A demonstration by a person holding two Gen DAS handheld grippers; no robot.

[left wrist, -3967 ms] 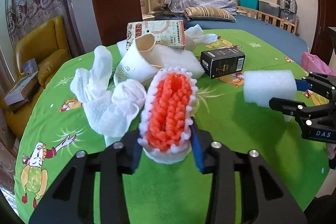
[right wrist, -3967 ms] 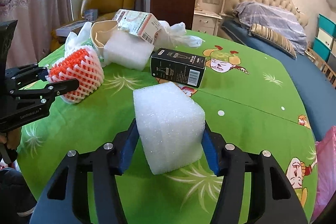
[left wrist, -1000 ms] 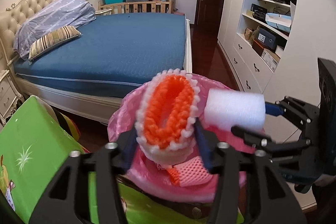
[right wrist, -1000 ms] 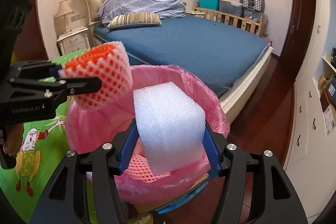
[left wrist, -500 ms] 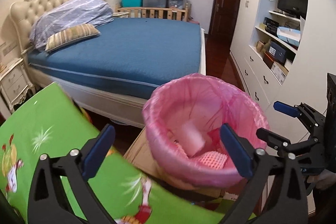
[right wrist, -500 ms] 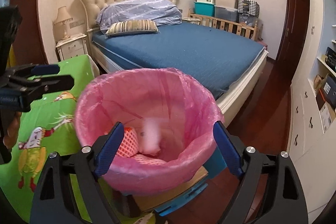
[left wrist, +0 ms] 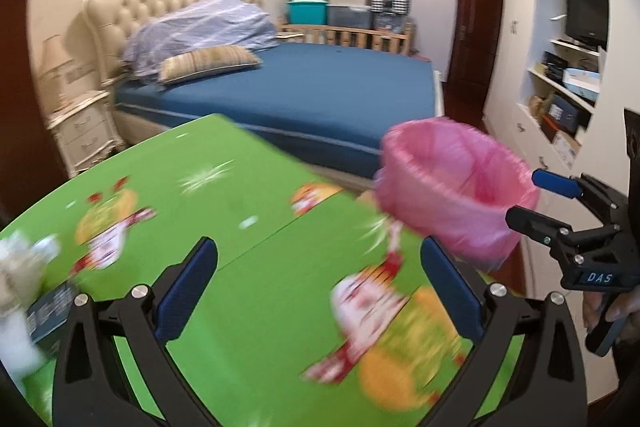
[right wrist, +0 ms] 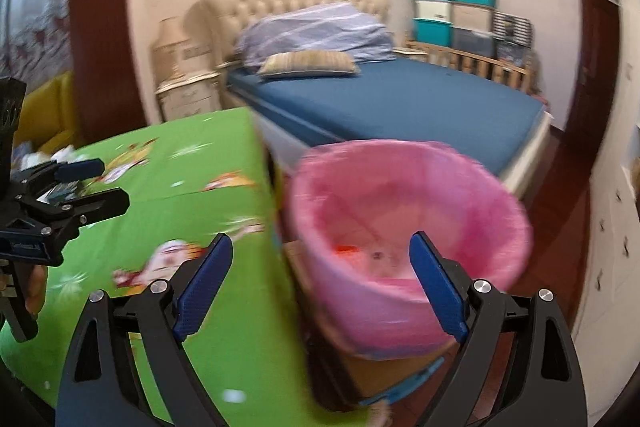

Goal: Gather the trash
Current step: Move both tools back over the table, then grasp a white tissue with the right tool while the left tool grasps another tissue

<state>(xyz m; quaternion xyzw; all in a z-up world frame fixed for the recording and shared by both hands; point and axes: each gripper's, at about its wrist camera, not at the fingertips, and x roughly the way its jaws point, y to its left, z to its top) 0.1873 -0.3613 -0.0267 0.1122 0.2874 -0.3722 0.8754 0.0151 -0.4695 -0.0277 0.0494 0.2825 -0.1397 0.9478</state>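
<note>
The pink-lined trash bin (right wrist: 404, 227) stands off the right edge of the green table (left wrist: 248, 211); orange netting and a white piece lie inside it, blurred. It also shows in the left wrist view (left wrist: 456, 187). My left gripper (left wrist: 316, 283) is open and empty over the table. My right gripper (right wrist: 320, 267) is open and empty, spanning the table edge and the bin's near rim. White tissue and a dark box (left wrist: 48, 307) show blurred at the far left of the table.
A blue bed (left wrist: 320, 91) lies behind the table and bin. A white nightstand (left wrist: 80, 131) stands at the left. White shelving with a TV (left wrist: 576, 67) runs along the right wall. A cardboard box (right wrist: 384, 367) sits under the bin.
One second ago both grippers held trash over the bin; the orange net and foam block dropped in. Both views have since swung left, back toward the table, with both grippers open.
</note>
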